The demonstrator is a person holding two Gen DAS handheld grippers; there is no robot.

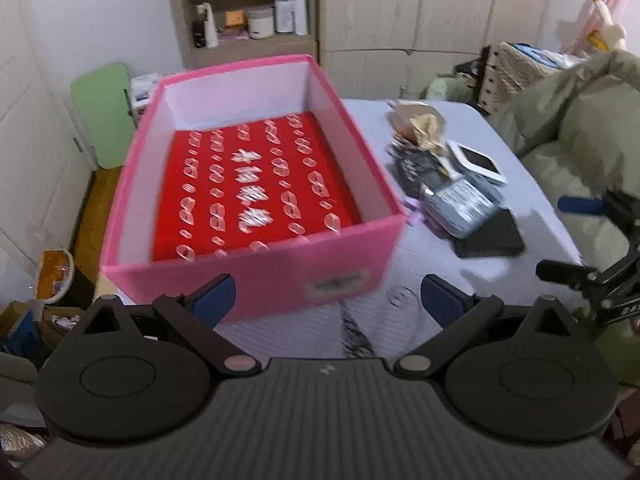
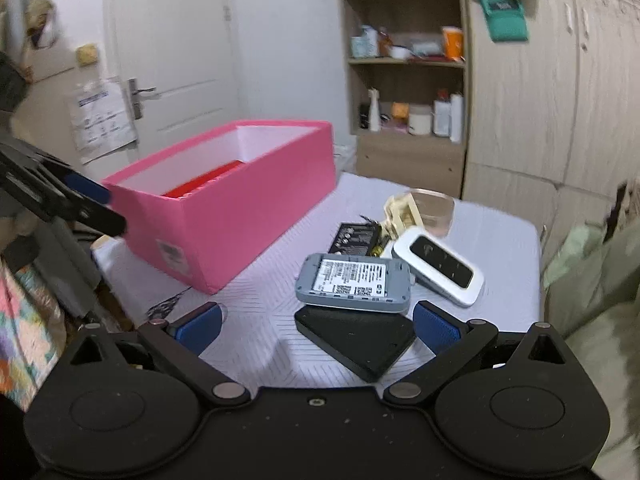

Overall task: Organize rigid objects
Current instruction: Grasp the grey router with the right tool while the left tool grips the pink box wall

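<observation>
The left gripper (image 1: 328, 300) gapes wide and empty just before the open pink cardboard box (image 1: 256, 280) with its red patterned floor; the right gripper (image 2: 316, 326) spreads wide around the flat black rectangular device (image 2: 356, 340), under the grey label-backed device (image 2: 354, 282); both lie on the pale striped cloth (image 2: 256, 336).

Bottles and jars (image 2: 420, 118) are sitting on the wooden shelf (image 2: 404, 64). A white door (image 2: 176, 52) is standing left of that shelf, and a wardrobe (image 2: 532, 92) is standing right of it.

Open pink cardboard box (image 2: 224, 216) on the left of the pale cloth-covered table (image 2: 496, 248), flat grey device with a printed label (image 2: 354, 282) to its right resting on a black slab (image 2: 356, 338), white-framed device (image 2: 438, 266) just right of the grey one, wooden shelf unit (image 2: 404, 60) behind the table.
</observation>
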